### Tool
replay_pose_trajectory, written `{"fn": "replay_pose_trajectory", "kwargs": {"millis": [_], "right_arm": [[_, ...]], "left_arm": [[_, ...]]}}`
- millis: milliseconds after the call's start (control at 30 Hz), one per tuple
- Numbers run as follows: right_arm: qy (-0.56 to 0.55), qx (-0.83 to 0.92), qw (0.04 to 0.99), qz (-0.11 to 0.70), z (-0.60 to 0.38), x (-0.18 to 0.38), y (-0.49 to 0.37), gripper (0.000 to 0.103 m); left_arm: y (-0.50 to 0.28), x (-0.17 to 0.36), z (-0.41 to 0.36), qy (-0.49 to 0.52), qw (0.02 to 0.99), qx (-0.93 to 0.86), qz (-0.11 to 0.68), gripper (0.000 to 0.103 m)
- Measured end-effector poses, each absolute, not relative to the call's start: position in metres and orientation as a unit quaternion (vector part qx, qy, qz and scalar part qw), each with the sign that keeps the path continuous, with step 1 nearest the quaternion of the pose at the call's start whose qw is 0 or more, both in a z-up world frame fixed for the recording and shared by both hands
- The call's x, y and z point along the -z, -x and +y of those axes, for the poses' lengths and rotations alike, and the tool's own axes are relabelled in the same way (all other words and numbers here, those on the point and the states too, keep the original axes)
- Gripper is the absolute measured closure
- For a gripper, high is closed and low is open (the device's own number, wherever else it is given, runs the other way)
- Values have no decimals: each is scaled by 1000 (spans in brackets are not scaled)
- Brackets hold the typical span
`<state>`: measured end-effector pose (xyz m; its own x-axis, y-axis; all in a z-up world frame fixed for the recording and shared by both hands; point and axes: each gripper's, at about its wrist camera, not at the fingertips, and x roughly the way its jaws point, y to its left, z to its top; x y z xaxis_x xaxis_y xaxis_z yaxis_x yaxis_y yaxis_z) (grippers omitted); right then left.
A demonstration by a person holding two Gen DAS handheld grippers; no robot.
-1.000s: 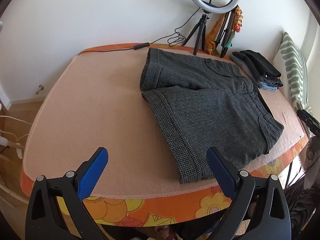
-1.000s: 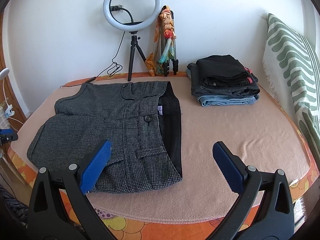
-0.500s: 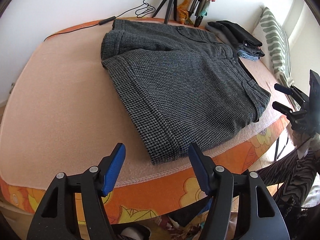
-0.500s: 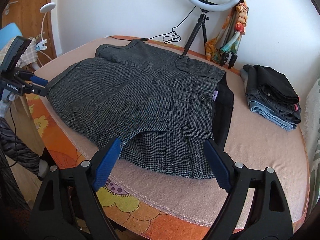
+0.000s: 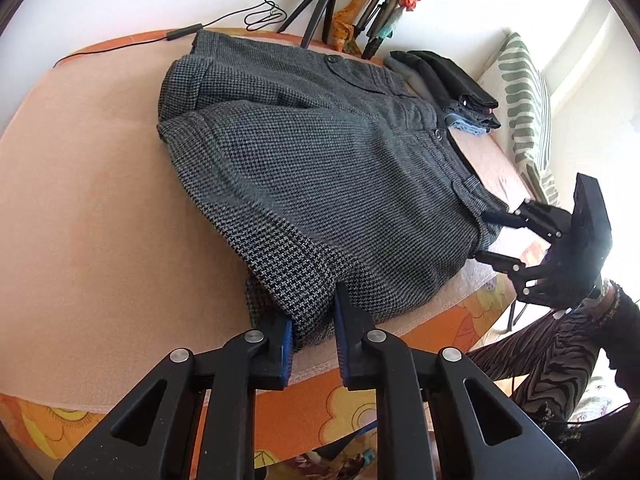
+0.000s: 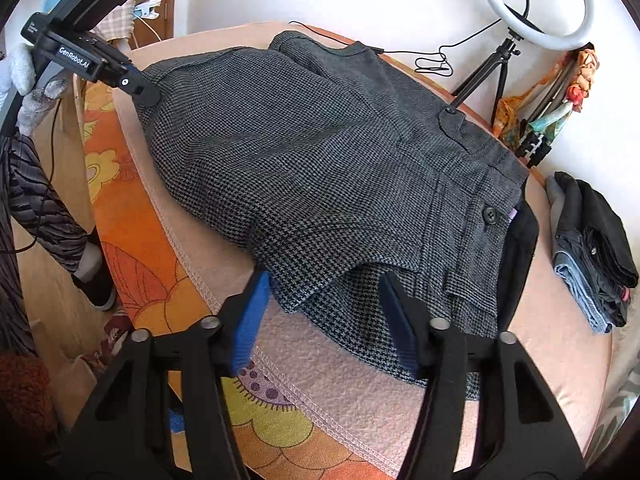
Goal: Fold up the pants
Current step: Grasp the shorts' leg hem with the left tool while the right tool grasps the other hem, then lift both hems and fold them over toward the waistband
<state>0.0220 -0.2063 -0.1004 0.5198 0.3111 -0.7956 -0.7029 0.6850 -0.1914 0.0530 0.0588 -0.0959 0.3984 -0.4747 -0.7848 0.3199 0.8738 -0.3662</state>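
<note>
1. We see the grey houndstooth shorts (image 5: pixel 320 168) lying flat on the peach-covered table (image 5: pixel 80 208), waistband toward the stack of folded clothes (image 6: pixel 592 240)
2. Our left gripper (image 5: pixel 312 332) is clamped narrow on the near leg hem at the table edge
3. Our right gripper (image 6: pixel 324 312) stands wide, blue pads (image 6: pixel 248 320) either side of the waistband corner, holding nothing
4. A ring light (image 6: pixel 536 4) on its tripod stands against the wall

The left claw (image 5: pixel 314 330) pinched the near hem of grey houndstooth pants (image 5: pixel 320 168) lying on a peach-covered tabletop (image 5: pixel 100 200); the right claw (image 5: pixel 490 236) straddled the waistband corner.
</note>
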Motion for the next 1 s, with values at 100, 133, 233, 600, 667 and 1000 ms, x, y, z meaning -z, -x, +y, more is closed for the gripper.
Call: {"fn": "replay_pose_trajectory", "kwargs": {"millis": [100,133,233,600,667,1000], "right_arm": [[239,-308,834,389,-204,97,-31,80],[238,-306,836,388,-203,96,-33,84],[212,-298,847,386,-205,87,-43,87],[170,-269,862,395,-212,81,-64,88],[161,-268,862,399,-214,80,-67,88],[134,-261,864,409,-216,75,-73,88]], "left_arm": [[-64,84,58,88,839,243,479,92],[-68,79,57,89,842,243,474,92],[-81,68,58,93,850,238,461,92],[-87,66,74,130,846,209,473,67],[-77,72,84,158,837,208,480,67],[-46,83,71,126,835,223,488,64]]}}
